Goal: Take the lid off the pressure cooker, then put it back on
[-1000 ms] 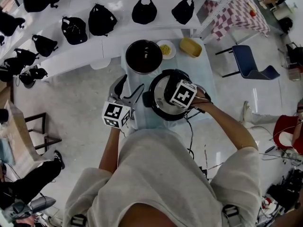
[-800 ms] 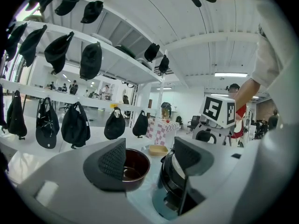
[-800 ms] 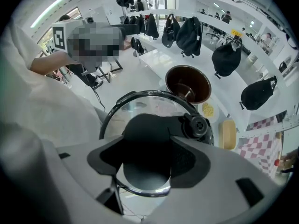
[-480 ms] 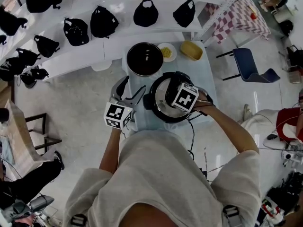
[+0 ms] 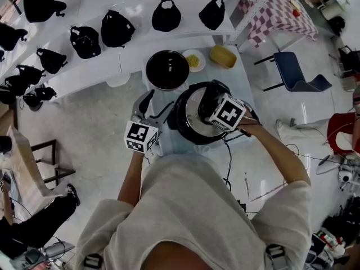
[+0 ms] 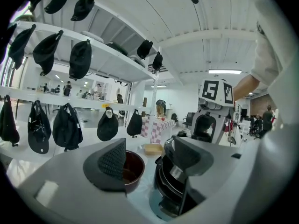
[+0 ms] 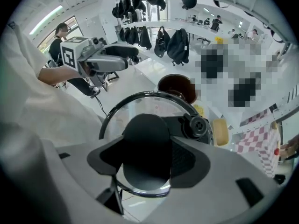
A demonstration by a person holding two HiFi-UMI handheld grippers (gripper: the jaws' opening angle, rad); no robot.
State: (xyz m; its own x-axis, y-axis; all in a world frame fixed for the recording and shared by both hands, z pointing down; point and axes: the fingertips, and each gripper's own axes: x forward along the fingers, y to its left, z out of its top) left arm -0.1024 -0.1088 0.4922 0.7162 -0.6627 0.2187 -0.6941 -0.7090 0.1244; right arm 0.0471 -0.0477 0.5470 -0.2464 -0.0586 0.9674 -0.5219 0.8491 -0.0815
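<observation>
Over the pressure cooker (image 5: 190, 137), right gripper (image 7: 147, 160) points steeply down, its jaws set wide and pressed on either side of the black handle (image 7: 145, 134) of the lid (image 7: 122, 118). Left of the cooker, left gripper (image 6: 149, 150) hovers, jaws apart, empty.

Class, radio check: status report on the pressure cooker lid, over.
Left gripper open, empty, beside the pressure cooker. Right gripper shut on the lid handle. Dark bowl behind the cooker, apart from it.
</observation>
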